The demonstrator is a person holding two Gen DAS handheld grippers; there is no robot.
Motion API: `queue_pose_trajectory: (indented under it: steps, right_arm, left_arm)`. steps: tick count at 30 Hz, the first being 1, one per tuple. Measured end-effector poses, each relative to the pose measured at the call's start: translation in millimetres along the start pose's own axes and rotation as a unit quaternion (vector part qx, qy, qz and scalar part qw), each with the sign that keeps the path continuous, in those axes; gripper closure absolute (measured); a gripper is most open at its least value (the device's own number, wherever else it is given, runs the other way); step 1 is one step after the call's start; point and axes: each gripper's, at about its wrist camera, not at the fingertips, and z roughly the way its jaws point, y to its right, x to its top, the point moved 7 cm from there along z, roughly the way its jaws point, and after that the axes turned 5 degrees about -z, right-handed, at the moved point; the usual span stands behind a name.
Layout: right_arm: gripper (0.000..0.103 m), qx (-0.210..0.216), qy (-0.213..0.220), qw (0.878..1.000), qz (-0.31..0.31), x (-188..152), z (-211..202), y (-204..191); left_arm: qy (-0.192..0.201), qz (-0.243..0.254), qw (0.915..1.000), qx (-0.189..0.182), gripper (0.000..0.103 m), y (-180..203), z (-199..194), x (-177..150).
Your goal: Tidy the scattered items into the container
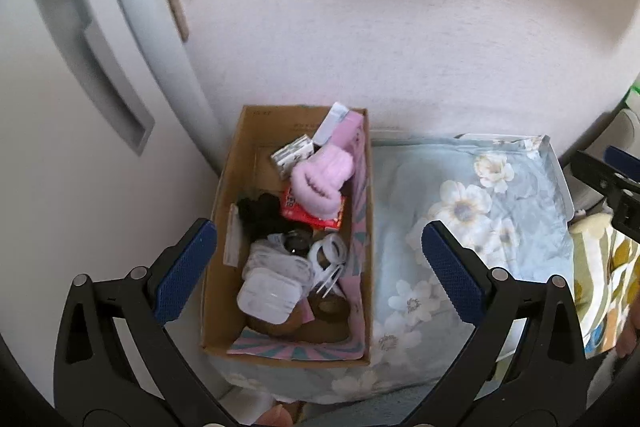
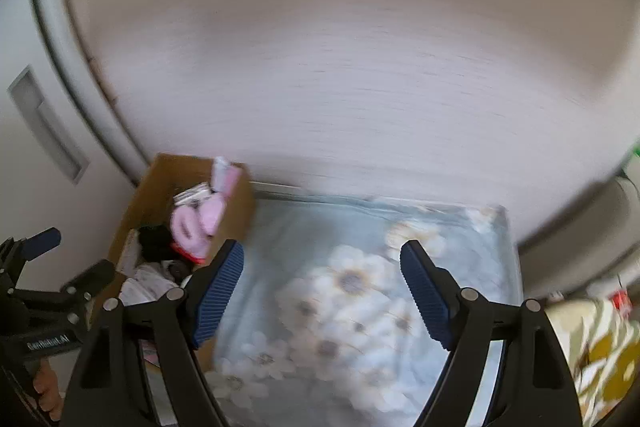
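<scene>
A cardboard box (image 1: 224,195) stands on a floral cloth, close to the wall. Inside lie a pink fluffy item (image 1: 320,183), a red packet (image 1: 298,213), a black bundle (image 1: 260,213), a white plastic case (image 1: 266,295), white cables and small cartons. My left gripper (image 1: 320,247) hangs above the box, open, nothing between its fingers. My right gripper (image 2: 322,267) is open over the floral cloth (image 2: 352,291), right of the box (image 2: 160,183), with nothing held. The left gripper (image 2: 44,247) shows at the left edge of the blurred right wrist view.
A white wall runs behind the box, and a white door with a recessed handle (image 1: 92,59) stands at left. A yellow-and-green patterned fabric (image 1: 608,275) lies to the right of the floral cloth (image 1: 472,227). A hand (image 2: 46,387) holds the left tool.
</scene>
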Motion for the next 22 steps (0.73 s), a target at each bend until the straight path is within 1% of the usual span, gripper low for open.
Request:
queue_pose_trajectory:
  steps: [2, 6, 9, 14, 19, 22]
  right_arm:
    - [0.025, -0.013, -0.003, 1.000, 0.016, -5.8, -7.5, 13.7]
    - [0.025, -0.033, -0.009, 0.999, 0.041, -19.6, -20.9, 35.0]
    - [0.025, -0.038, -0.010, 0.998, 0.054, -29.6, -25.3, 42.9]
    - [0.025, -0.040, -0.016, 0.997, 0.069, -40.7, -21.7, 48.1]
    - [0.025, -0.039, -0.016, 0.997, 0.072, -41.4, -20.0, 50.7]
    - [0.025, -0.038, -0.015, 0.997, 0.070, -40.7, -18.9, 50.3]
  left_arm:
    - [0.000, 0.011, 0.9999, 0.006, 0.001, 7.4, -4.0, 2.3]
    - [-0.002, 0.022, 0.9997, 0.003, 0.001, 19.2, -9.5, 2.3]
    - [-0.005, 0.027, 0.9996, -0.004, 0.001, 25.3, -10.1, 0.0]
    - [-0.003, 0.035, 0.9994, -0.002, 0.001, 29.3, -10.2, -1.7]
    - [0.018, 0.036, 0.9991, 0.012, 0.001, 26.1, -17.1, 1.9]
    - [0.019, 0.030, 0.9992, 0.016, 0.001, 24.5, -18.5, 2.4]
